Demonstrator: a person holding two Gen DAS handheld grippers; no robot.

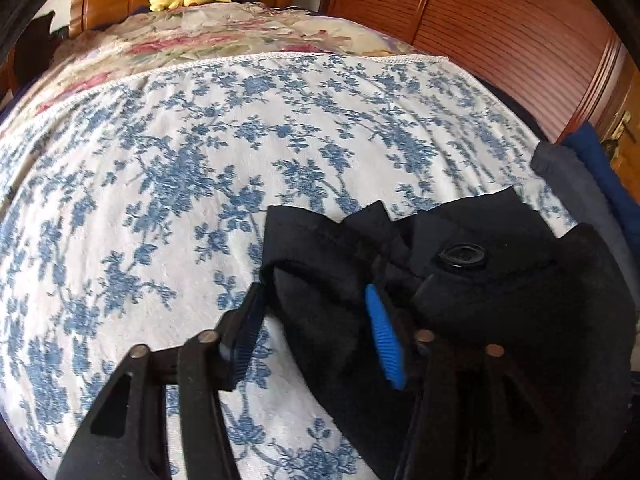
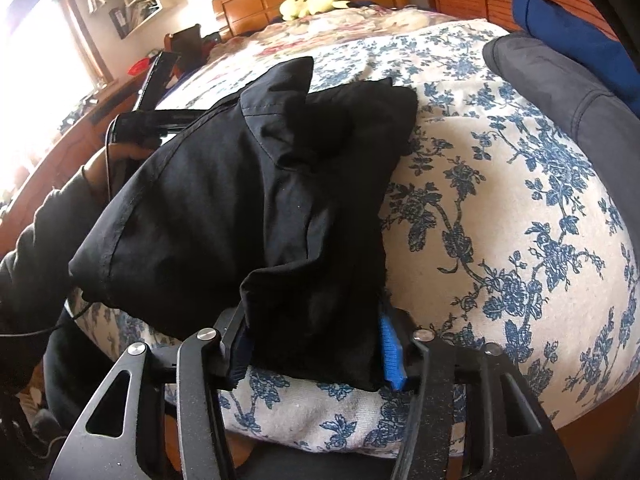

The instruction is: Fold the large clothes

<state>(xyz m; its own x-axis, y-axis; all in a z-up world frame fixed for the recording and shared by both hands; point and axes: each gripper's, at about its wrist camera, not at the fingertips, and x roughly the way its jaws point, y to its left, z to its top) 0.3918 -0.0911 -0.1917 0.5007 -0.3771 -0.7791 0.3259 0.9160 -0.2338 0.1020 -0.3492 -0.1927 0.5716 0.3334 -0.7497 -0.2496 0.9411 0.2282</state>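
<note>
A black garment (image 2: 256, 184) lies bunched and partly folded on the blue-flowered bedspread (image 2: 500, 208), near the bed's front edge, with a button (image 1: 463, 257) showing on its upper layer. The right gripper (image 2: 312, 354) straddles the near hem: cloth fills the gap between its 2 blue pads (image 2: 390, 354), and the jaws appear clenched on that fold. The left gripper (image 1: 316, 332) stands at the garment's other side, its jaws part open with cloth lying between them; the left finger looks clear of the fabric, so a firm pinch cannot be confirmed. The step in hand seems to be taking both corners for a fold. The next move likely calls for a sure hold on the left, then carrying both edges together so the layers land square.
</note>
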